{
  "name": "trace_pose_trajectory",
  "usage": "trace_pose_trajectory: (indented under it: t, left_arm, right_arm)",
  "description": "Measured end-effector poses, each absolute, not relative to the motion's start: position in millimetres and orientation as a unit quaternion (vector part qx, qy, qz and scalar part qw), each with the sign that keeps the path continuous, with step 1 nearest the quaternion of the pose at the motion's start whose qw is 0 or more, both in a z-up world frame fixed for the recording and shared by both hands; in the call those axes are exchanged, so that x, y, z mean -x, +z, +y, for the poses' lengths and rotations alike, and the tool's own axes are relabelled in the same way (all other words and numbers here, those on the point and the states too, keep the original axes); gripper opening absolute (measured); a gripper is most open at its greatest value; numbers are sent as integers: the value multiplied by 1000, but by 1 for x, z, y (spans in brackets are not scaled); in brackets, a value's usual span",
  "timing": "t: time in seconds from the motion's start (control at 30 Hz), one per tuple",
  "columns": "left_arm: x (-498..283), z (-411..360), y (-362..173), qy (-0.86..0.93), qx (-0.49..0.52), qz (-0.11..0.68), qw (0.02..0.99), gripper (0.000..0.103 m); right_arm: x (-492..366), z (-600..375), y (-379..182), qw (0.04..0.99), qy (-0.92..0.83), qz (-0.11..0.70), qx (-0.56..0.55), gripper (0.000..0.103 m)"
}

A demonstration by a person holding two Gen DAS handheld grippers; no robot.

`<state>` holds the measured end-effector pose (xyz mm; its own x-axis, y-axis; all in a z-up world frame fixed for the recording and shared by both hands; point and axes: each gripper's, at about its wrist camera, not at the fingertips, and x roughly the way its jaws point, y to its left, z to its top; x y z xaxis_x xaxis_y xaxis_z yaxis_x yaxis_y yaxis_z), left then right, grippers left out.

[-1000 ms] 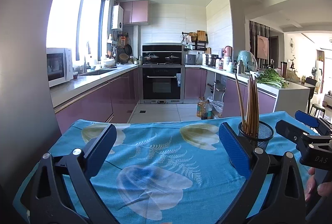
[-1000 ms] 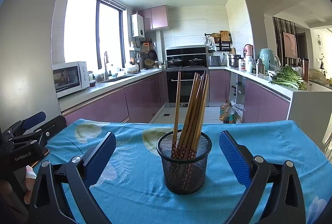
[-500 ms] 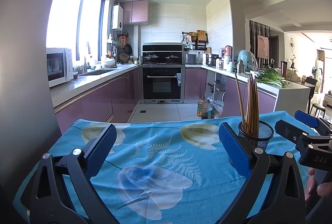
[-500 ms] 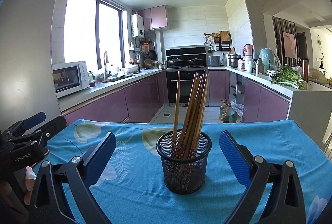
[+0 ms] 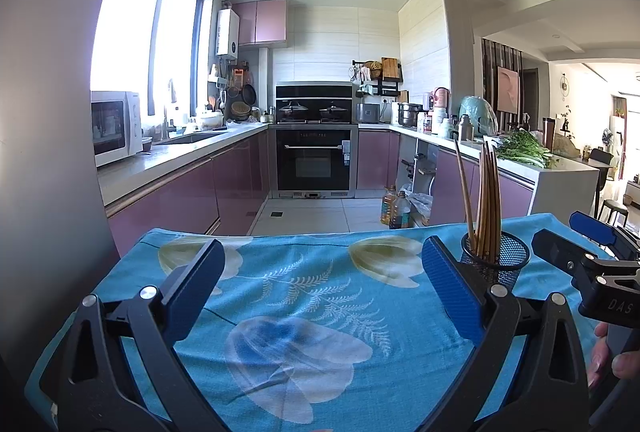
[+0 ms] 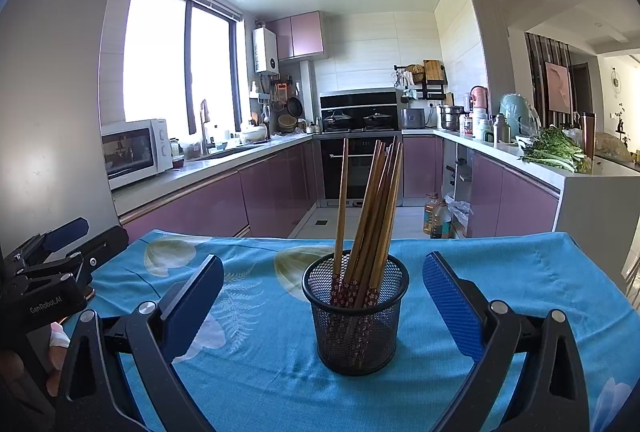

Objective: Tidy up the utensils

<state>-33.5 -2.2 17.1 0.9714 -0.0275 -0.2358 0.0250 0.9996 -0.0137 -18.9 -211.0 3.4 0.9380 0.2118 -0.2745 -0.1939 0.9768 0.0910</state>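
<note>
Landmark: mesh holder (image 6: 355,316), standing on the tablecloth (image 6: 520,272). In it: chopsticks (image 6: 370,207), upright, most leaning right. To either side of it, apart from it: the fingers of the right gripper (image 6: 322,306). Left of it, over the cloth: left gripper (image 5: 320,290). Behind it: oven (image 6: 358,167). Behind and left: microwave (image 6: 134,149) on the counter. Behind and right: greens (image 6: 554,151) on the counter; oil bottles (image 6: 436,218) on the floor.

"DAS" on right gripper (image 5: 608,306) — "GenRobot.AI" on left gripper (image 6: 46,306)
</note>
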Motion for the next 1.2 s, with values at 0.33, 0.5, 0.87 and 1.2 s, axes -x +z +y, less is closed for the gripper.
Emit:
trace_pose_trajectory:
  t: [0.33,0.5,0.87,1.2]
  left_arm:
    - [33,-2,16,-13,5,119,993,97]
    - [33,-1,16,-13,5,119,993,97]
    - [33,-1,17,-13,4,118,993,97]
    - [32,-2,18,-12,4,117,993,97]
  right_arm:
    - [20,-212,3,984,102,142,-35,96]
    - [20,-211,2,984,102,141,-34,96]
    - [20,-211,2,984,101,140,-36,96]
    - [20,-212,2,984,101,140,-36,96]
